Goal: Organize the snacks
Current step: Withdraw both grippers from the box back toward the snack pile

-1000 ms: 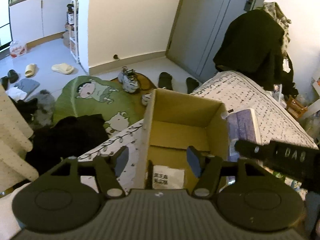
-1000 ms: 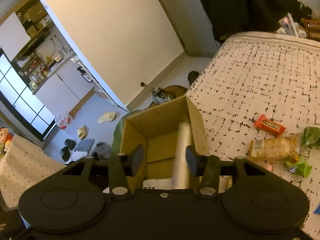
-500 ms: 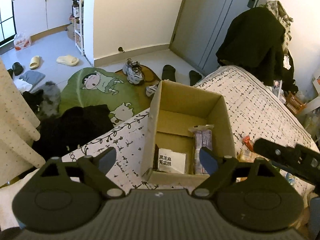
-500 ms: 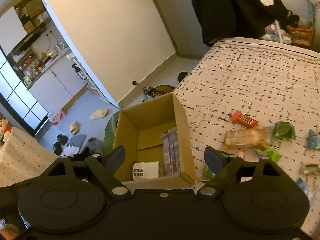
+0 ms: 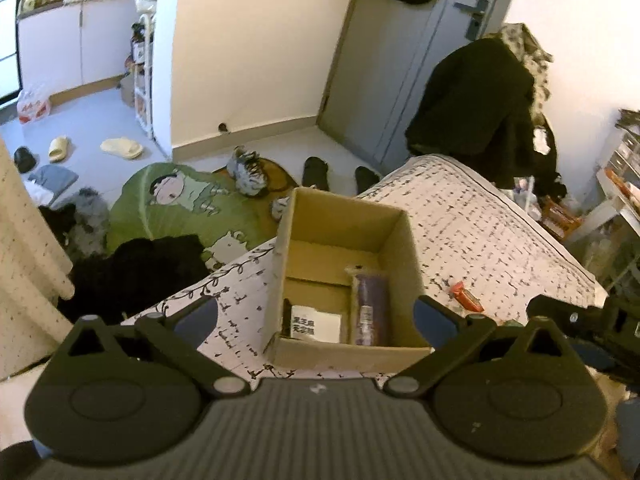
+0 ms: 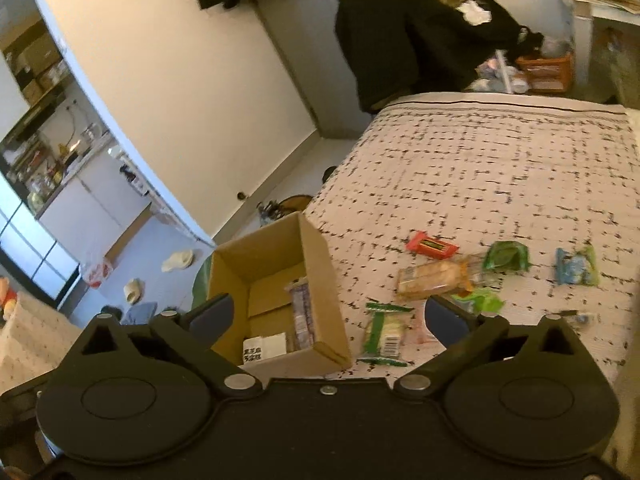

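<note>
An open cardboard box (image 5: 412,256) (image 6: 320,280) stands on the patterned bed. A long purple packet (image 5: 370,308) (image 6: 302,316) and a white packet (image 5: 314,322) (image 6: 264,348) lie inside it. My left gripper (image 5: 316,314) hangs above the box's near edge, its jaws opening wide with nothing between them. My right gripper (image 6: 328,314) hovers over the box's near right corner, its jaws also opening and holding nothing. Loose snacks lie right of the box: a red bar (image 6: 432,245), a cracker pack (image 6: 432,278), a green packet (image 6: 506,256) and a green-white packet (image 6: 384,334).
A blue-green packet (image 6: 576,266) lies further right on the bed (image 6: 500,168). Dark clothes (image 5: 480,108) hang past the bed's far end. On the floor left of the bed are a green cartoon mat (image 5: 172,208), shoes and a black heap (image 5: 136,268).
The right gripper let go of the purple packet, which now lies in the box. Both grippers opened wide and drew back and up from the box.
</note>
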Demonstrator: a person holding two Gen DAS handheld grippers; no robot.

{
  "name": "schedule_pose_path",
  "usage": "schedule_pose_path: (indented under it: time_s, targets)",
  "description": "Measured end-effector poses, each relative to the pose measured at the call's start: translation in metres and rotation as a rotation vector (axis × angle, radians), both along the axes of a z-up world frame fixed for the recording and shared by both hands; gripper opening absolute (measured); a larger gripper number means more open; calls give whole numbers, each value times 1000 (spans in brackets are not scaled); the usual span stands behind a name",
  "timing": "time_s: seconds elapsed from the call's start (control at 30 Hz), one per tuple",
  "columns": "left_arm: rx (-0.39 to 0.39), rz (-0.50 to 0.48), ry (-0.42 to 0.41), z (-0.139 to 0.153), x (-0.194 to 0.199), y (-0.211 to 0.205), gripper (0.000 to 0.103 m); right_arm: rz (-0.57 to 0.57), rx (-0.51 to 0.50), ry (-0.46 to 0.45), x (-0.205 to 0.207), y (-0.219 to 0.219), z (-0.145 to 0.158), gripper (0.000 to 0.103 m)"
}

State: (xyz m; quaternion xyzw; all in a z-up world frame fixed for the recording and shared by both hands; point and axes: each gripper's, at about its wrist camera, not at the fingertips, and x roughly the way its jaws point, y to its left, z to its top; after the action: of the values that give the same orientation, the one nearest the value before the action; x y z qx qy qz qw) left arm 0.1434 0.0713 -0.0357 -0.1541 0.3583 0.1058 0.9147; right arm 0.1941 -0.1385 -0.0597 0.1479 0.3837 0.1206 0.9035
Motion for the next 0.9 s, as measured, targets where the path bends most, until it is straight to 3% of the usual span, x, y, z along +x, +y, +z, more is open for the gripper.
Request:
schedule_pose_path:
  time_s: [0.3, 0.43, 0.9]
  targets:
    - [-32, -35, -11, 8, -10, -11, 103, -108, 41, 10, -23, -44, 1, 103]
    - [-3, -50, 12, 9, -13, -21, 103, -152, 43, 14, -32, -61, -1, 103]
    - [-49, -101, 15, 2, -15, -64, 103, -329, 2, 53, -51, -104, -13, 102]
